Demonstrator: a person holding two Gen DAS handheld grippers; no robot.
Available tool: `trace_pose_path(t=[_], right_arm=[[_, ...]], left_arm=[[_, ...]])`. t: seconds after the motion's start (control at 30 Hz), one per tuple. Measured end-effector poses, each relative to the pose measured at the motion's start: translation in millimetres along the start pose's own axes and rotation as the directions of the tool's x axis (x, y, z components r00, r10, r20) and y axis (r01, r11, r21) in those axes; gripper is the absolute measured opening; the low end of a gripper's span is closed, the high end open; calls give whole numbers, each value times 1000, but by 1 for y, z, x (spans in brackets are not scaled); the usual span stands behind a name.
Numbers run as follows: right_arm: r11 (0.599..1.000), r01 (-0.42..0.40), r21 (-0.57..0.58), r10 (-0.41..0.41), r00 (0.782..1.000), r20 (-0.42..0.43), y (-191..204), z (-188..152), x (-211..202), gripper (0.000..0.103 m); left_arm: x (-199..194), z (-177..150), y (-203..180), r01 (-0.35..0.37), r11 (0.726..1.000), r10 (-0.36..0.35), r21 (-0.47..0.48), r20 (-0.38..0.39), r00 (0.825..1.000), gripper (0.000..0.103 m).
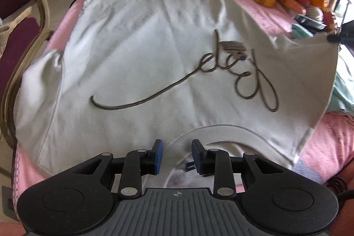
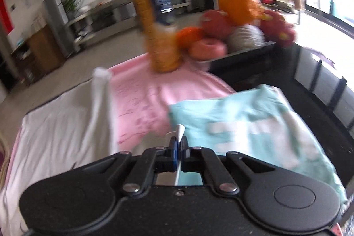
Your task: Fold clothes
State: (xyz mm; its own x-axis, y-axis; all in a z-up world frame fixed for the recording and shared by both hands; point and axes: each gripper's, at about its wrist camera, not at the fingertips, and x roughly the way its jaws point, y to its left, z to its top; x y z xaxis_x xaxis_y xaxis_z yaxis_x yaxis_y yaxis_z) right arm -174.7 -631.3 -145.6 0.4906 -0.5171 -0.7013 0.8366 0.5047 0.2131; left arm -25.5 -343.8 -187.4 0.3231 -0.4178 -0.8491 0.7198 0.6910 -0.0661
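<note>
White T-shirt (image 1: 141, 54): lay front-up, spread nearly flat, collar (image 1: 221, 132) at 6 o'clock, hem toward 12. Dark cursive lettering (image 1: 199, 79) ran across the chest. Sleeve at 9 o'clock lay rumpled; the edge at 3 o'clock was lifted off the surface.
Light turquoise garment (image 2: 254, 125): folded, white blurred print on top, lying at 3 o'clock of the shirt.

The left gripper (image 1: 177, 155) hovers low with its blue-padded fingers (image 1: 158, 153) spread apart, nothing between them. The right gripper (image 2: 178, 144), raised higher, has its fingers pinched tight on a thin white fabric edge (image 2: 179, 132).
</note>
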Motion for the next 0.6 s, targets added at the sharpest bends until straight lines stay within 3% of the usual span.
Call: trace_pose_path(t=[0.13,0.47,0.6], right_arm=[[998,45,33,-44,998,-47,-18,-9,17,2],[975,210,-77,-213,977,-22,-4,-21,15,3],[989,146,-28,-144,988,61,-8,-22,-19,11]], left_arm=[[3,-2,-5,4,1000,-4,15,1,1000,30],[-9,-5,5,-72,997,72,-6,32,997,30],[-23,-8,20,-127,989,130,-75,41,991,30]])
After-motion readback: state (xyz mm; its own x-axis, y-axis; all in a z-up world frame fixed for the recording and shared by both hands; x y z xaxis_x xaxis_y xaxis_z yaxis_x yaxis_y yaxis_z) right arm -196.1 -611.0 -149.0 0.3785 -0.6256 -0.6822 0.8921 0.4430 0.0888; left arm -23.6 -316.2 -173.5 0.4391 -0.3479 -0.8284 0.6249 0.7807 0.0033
